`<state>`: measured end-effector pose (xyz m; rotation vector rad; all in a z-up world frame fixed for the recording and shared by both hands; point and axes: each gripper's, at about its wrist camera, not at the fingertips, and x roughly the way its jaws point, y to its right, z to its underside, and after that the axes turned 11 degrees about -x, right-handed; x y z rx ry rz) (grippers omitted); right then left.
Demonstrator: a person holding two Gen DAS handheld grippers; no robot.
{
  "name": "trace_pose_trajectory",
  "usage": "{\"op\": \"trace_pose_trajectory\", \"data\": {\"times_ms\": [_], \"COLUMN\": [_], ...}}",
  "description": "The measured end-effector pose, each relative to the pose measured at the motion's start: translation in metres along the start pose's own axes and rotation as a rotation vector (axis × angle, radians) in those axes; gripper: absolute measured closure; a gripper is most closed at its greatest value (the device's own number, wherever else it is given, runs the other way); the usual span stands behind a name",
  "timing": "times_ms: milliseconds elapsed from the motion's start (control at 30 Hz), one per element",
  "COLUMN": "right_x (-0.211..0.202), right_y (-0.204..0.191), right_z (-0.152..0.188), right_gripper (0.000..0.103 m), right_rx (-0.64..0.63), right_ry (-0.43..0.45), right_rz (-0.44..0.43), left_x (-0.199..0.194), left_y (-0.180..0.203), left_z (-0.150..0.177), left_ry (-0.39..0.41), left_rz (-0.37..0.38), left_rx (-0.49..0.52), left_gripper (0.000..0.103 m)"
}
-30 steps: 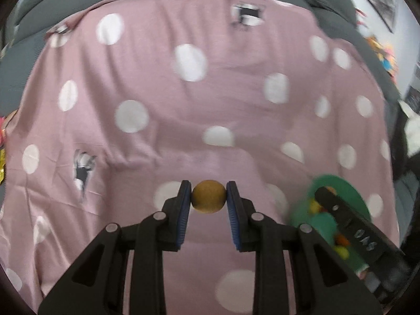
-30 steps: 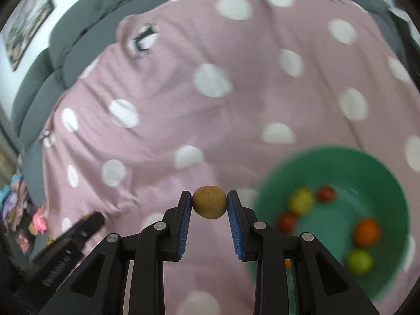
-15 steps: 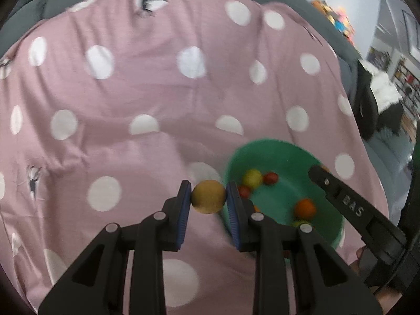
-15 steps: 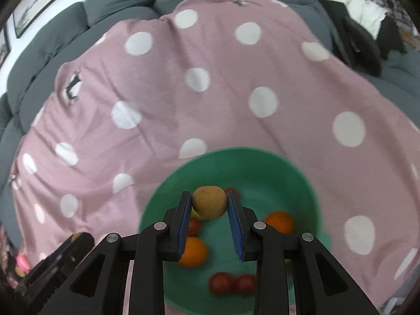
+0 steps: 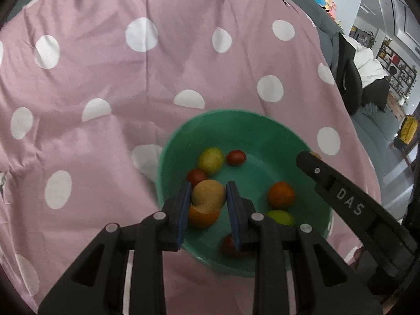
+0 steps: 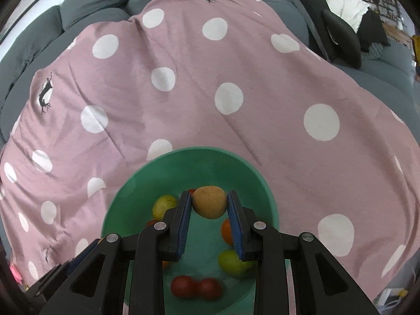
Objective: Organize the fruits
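A green bowl (image 5: 262,123) sits on the pink polka-dot cloth and holds several small fruits: red, orange and yellow-green ones. My left gripper (image 5: 208,195) is shut on a tan round fruit (image 5: 208,195) and holds it over the bowl's near left side. My right gripper (image 6: 209,202) is shut on a tan speckled fruit (image 6: 209,201) and holds it above the bowl (image 6: 157,168). The right gripper's black body (image 5: 349,204) shows at the right of the left wrist view, over the bowl's right rim.
The pink cloth with white dots (image 6: 210,92) covers a grey sofa (image 6: 92,8). A black and white pile of clothing (image 6: 341,8) lies at the far right. Shelves and room clutter (image 5: 393,65) stand beyond the sofa.
Both grippers have moved from over the cloth to over the green bowl, each still holding its fruit. The bowl now fills the lower middle of both views.
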<state>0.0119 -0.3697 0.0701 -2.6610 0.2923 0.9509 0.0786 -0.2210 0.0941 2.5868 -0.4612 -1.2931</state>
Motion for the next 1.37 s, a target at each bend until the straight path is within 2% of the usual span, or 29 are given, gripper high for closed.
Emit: {"op": "trace_pose_trajectory", "data": {"times_ms": [133,300,400,433,467,500,600,800,933,1367], "right_x": [0.004,0.005,0.005,0.006,0.006,0.005,0.001,-0.019,-0.026,-0.030], "right_y": [0.003,0.003,0.005,0.005,0.006,0.006,0.008,0.011,0.010,0.008], "right_z": [0.001,0.002,0.003,0.003,0.003,0.003,0.002,-0.001,-0.004,-0.006], "right_gripper": [0.073,0.073,0.072,0.071,0.071,0.070,0.057,0.054,0.052,0.052], "right_rx": [0.011,0.002,0.008,0.002,-0.003,-0.005,-0.003,0.005,0.001,-0.004], "right_ry": [-0.017,-0.028,-0.043,-0.051,-0.056,-0.057,-0.050,0.021,0.040,0.046], "right_rz": [-0.008,0.020,0.036,0.049,0.064,0.074,0.081,0.078,0.099,0.119], "left_x": [0.006,0.015,0.013,0.011,0.010,0.006,-0.006,-0.020,-0.027,-0.034], "left_y": [0.005,0.009,0.011,0.012,0.012,0.012,0.014,0.011,0.010,0.003], "left_z": [0.005,0.009,0.009,0.009,0.009,0.008,0.007,0.003,0.000,-0.001], "left_ry": [-0.022,-0.063,-0.060,-0.056,-0.052,-0.041,0.010,0.064,0.098,0.101], "left_rz": [0.003,-0.001,0.004,0.002,0.001,0.004,-0.011,-0.044,-0.062,-0.060], "left_rx": [0.014,0.020,0.027,0.027,0.025,0.023,0.037,0.036,0.046,0.018], "left_gripper": [0.076,0.076,0.075,0.072,0.059,0.040,0.027,0.005,0.001,0.001]}}
